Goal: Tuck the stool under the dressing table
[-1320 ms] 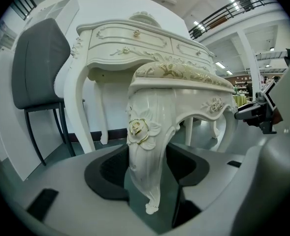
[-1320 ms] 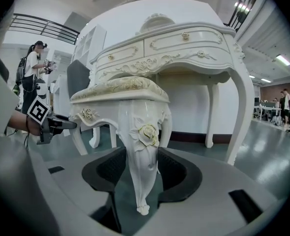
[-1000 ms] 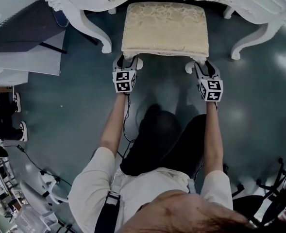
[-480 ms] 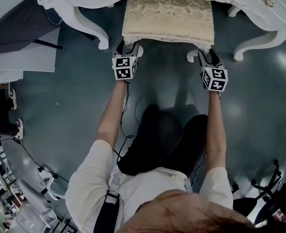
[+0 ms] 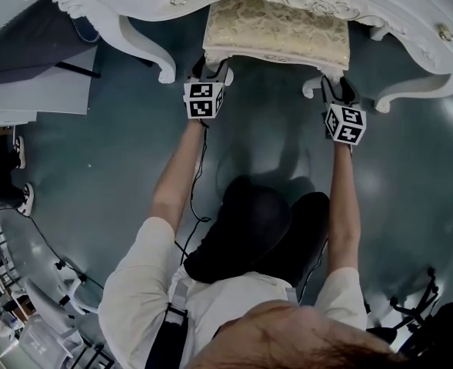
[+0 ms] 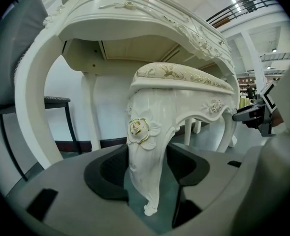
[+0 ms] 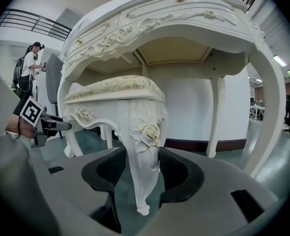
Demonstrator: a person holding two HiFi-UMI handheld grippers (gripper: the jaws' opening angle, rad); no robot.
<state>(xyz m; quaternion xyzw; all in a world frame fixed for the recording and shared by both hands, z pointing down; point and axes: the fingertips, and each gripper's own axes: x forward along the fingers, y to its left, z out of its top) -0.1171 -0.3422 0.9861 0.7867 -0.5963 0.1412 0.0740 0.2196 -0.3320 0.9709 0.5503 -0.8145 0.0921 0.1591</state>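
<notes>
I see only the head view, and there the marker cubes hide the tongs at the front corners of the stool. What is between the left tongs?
Observer: In the left gripper view, the left tongs are closed on the near left leg.
Operator: And the right tongs?
Observer: The right tongs grip the near right leg the same way. The tip of its foot shows below the pads.
Operator: Does the seat fit under the table?
Observer: It seems so. The seat cushion sits lower than the dressing table's underside, with a gap between them.
</notes>
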